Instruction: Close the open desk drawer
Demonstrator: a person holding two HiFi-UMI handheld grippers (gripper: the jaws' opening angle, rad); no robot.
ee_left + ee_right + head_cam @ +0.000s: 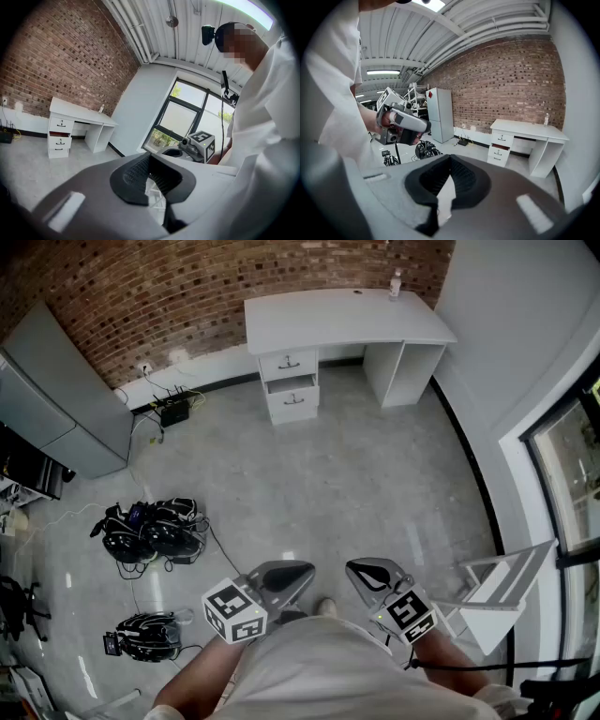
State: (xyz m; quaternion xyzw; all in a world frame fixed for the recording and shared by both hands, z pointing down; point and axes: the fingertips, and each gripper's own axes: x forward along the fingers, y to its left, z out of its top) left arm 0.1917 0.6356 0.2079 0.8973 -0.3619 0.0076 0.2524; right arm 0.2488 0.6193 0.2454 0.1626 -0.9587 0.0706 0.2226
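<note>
A white desk (337, 320) stands far off against the brick wall. Its drawer stack has a shut top drawer (289, 362) and, under it, a drawer (292, 395) pulled out a little. The desk (75, 112) and the pulled-out drawer (58, 140) show small in the left gripper view, and the right gripper view has the same desk (529, 129) and drawer (499, 151). My left gripper (302, 571) and right gripper (356, 571) are held close to the person's body, far from the desk, both shut on nothing.
A bottle (395, 284) stands on the desk's right end. A grey cabinet (56, 395) lines the left wall, with cables and a box (173, 409) by the wall. Black gear (150, 529) lies on the floor at left. A white stand (502, 592) is at right.
</note>
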